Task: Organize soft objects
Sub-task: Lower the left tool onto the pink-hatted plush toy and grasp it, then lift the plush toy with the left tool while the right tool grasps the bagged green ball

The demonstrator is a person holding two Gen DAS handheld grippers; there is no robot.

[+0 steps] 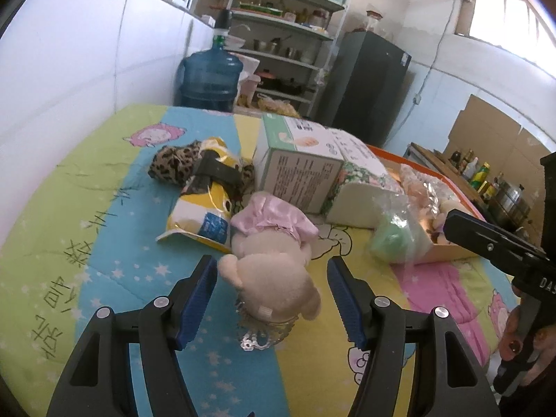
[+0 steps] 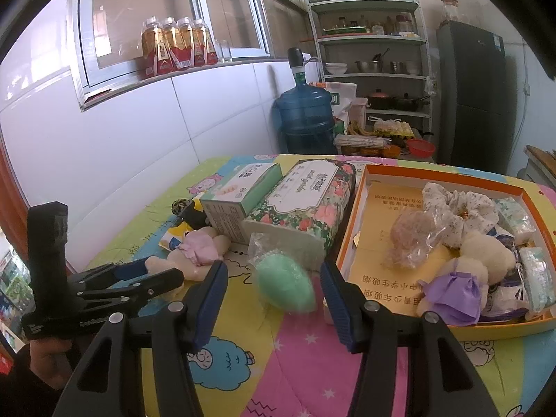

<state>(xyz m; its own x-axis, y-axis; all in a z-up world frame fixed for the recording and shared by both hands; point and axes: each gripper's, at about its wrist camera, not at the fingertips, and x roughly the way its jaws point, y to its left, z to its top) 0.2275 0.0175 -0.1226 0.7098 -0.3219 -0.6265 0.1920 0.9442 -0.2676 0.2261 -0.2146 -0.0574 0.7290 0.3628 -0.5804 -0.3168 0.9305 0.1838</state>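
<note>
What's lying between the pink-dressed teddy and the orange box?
A bagged green sponge on the quilt, seen best in the right wrist view.

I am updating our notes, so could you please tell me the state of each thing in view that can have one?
Left gripper: open, jaws either side of the bear, not pressing.
Right gripper: open, holding nothing.
Plush bear in pink: lying on the quilt.
Green sponge: bagged, lying outside the box.
Orange box: open, partly filled.
Plush bear in purple: lying inside the box.
</note>
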